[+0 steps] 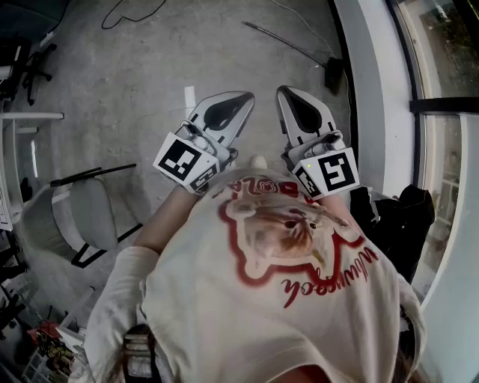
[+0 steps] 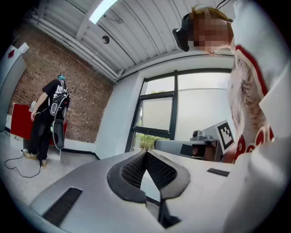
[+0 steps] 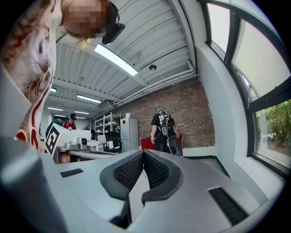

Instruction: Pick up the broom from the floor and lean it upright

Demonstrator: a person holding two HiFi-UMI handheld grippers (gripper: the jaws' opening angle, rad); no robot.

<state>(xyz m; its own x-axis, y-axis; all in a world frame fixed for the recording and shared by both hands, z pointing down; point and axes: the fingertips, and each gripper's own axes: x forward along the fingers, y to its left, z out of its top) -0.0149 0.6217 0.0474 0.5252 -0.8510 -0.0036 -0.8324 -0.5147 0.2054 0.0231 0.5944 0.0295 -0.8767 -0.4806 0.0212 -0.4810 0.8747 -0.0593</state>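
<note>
Grey concrete floor (image 1: 135,90), rough, mottled. Lying flat on it at top right, close to the white wall base: slim metal-handled broom (image 1: 292,46) w/ dark head. Thin black cable (image 1: 127,11) loops at top edge. Small white strip (image 1: 189,99) near centre. Grey folding chair w/ black frame (image 1: 82,213) stands at left. Dark bag heap (image 1: 400,213) at right by window.

The person's shirt (image 1: 284,299) fills the lower head view and hides the floor beneath it. The broom (image 1: 292,45) lies small near the top, and its dark head (image 1: 334,75) is too small to make out. A cable (image 1: 123,15) runs off the top edge. The clutter (image 1: 45,348) in the lower left corner is cropped and unreadable. A dark bundle (image 1: 408,217) sits partly behind the shoulder.
</note>
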